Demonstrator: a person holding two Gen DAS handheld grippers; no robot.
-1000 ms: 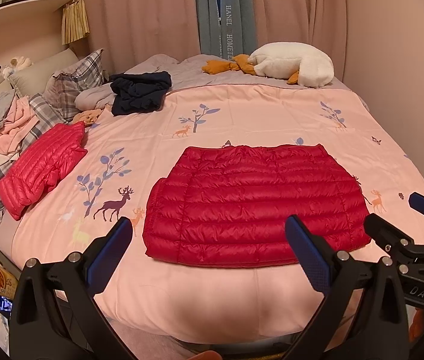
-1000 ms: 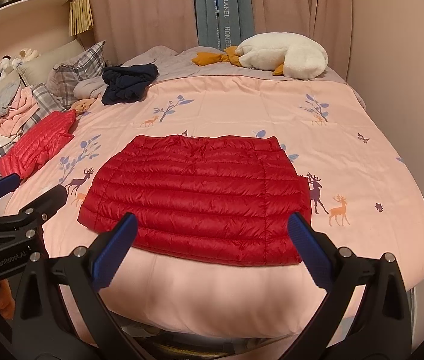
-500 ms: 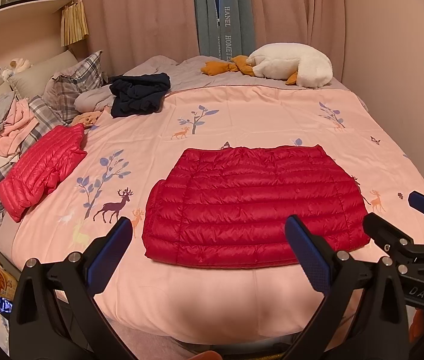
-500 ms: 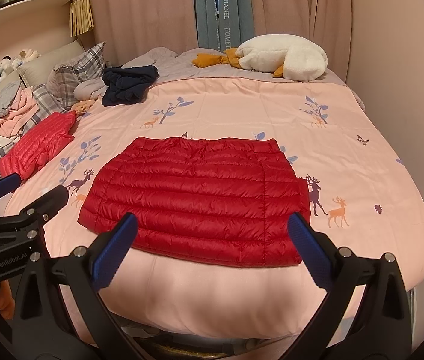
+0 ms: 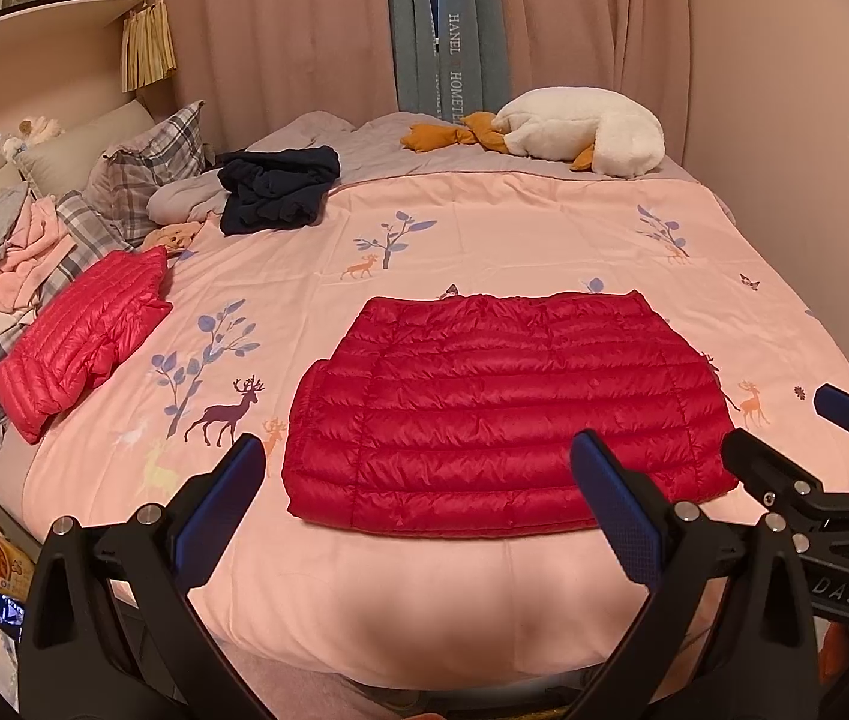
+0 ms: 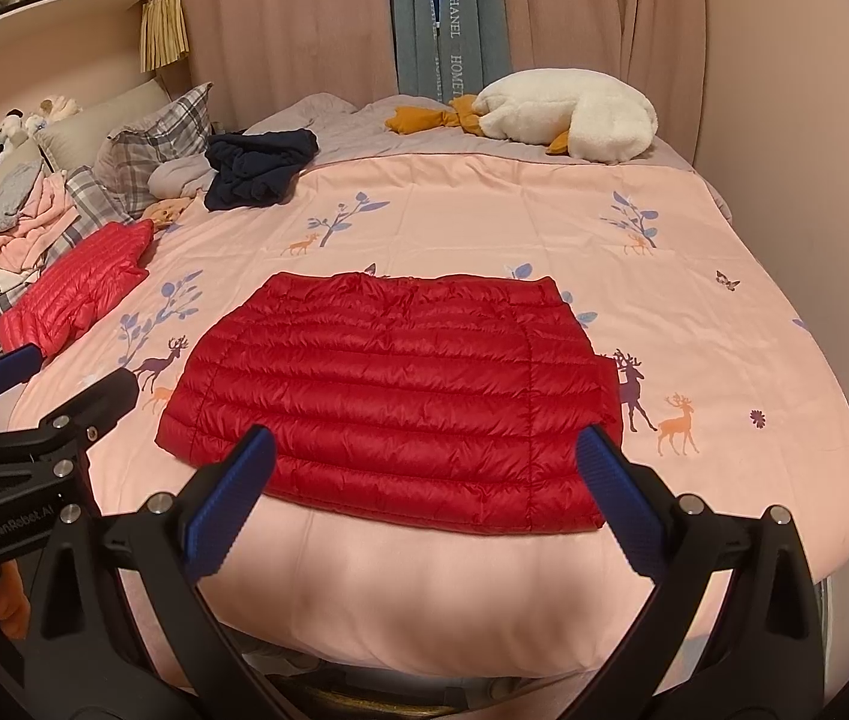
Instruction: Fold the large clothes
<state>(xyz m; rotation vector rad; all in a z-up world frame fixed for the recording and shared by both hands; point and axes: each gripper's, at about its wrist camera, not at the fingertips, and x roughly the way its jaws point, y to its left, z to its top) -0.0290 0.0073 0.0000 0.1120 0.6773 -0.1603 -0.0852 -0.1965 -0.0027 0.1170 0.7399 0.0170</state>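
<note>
A dark red quilted down jacket (image 5: 502, 408) (image 6: 394, 384) lies folded flat near the front edge of the bed with the pink printed cover (image 5: 484, 228) (image 6: 484, 210). My left gripper (image 5: 418, 474) hangs open in front of the jacket's near edge, holding nothing. My right gripper (image 6: 424, 468) also stands open and empty, short of that same edge. In the left wrist view the right gripper's fingers (image 5: 844, 414) show at the right. In the right wrist view the left gripper's fingers (image 6: 4, 369) show at the left.
A lighter red down jacket (image 5: 82, 342) (image 6: 70, 294) lies folded at the bed's left. A dark navy garment (image 5: 274, 186) (image 6: 256, 171), plaid pillows (image 5: 148, 174), piled clothes (image 5: 10, 246) and a white goose plush (image 5: 586, 132) (image 6: 568, 114) sit farther back. Curtains and walls close in behind and at the right.
Both cameras have drifted slightly; the jacket sits a touch higher in the views. Both grippers remain open and nothing on the bed has moved.
</note>
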